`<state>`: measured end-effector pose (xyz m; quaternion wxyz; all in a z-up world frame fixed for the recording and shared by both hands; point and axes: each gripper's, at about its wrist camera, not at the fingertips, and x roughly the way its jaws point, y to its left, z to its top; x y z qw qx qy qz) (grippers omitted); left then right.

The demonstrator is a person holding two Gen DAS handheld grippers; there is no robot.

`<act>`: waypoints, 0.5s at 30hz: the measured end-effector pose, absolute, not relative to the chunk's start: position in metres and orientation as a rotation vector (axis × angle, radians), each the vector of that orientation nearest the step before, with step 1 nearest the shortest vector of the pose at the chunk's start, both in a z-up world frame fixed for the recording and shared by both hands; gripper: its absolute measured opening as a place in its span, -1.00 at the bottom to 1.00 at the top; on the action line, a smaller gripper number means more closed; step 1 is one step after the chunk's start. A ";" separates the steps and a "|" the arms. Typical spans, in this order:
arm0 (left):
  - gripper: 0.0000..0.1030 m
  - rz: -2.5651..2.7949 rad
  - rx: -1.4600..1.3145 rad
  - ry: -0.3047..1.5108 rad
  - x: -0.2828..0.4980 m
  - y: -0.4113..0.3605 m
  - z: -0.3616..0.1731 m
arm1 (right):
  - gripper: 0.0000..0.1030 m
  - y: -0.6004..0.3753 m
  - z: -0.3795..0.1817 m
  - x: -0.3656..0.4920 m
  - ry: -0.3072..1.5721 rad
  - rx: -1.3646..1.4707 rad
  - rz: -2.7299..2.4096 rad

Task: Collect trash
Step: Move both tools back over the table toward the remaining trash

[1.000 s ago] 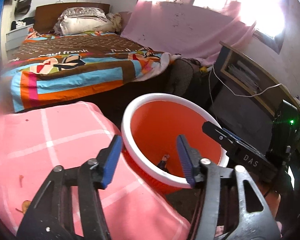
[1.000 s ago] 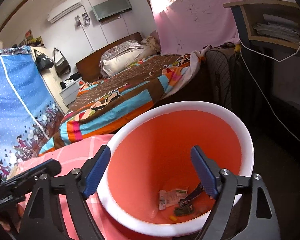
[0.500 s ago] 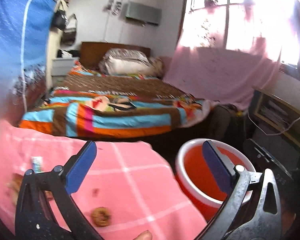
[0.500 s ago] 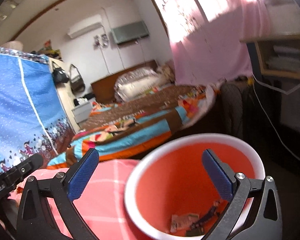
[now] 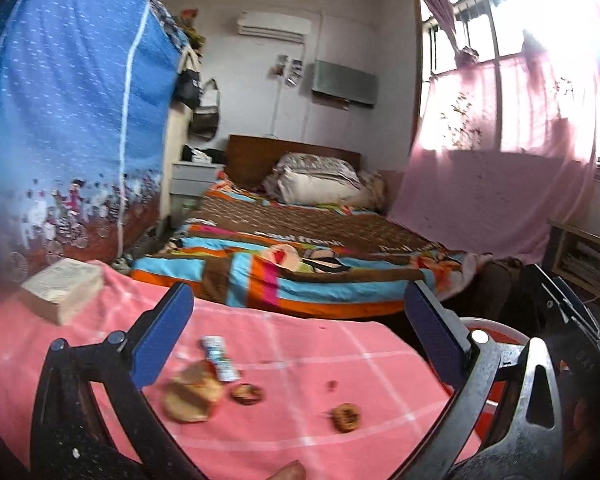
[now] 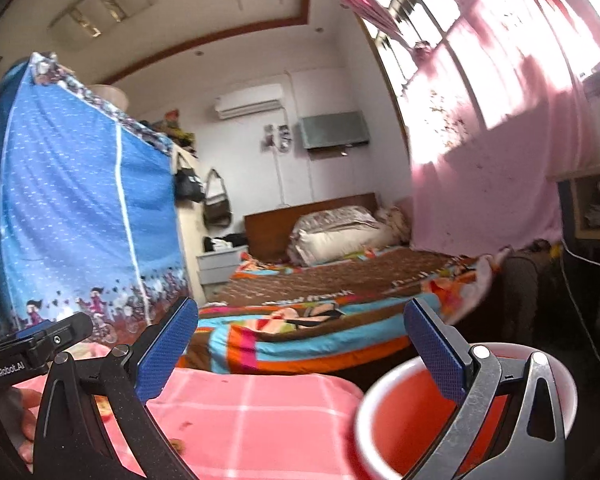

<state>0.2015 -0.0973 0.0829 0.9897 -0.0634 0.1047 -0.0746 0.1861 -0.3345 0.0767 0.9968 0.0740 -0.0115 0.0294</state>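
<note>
Left wrist: brown food scraps, crumpled wrapper, both grippers spread wide, empty.

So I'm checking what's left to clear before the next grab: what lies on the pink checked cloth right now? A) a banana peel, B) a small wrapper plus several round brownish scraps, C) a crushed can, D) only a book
B: in the left wrist view a small wrapper lies on the pink cloth beside round brownish scraps, between the open left gripper fingers.

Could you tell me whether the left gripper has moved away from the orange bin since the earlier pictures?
Yes. The left gripper has swung left off the orange bin, now facing the pink tablecloth.
</note>
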 end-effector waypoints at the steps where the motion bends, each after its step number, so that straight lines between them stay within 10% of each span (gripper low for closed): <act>1: 1.00 -0.135 -0.127 0.202 0.198 -0.090 0.083 | 1.00 -0.328 0.077 0.186 -0.033 0.138 0.074; 15: 1.00 -0.010 -0.141 0.187 0.172 -0.016 0.074 | 1.00 -0.268 0.072 0.173 -0.122 0.021 0.183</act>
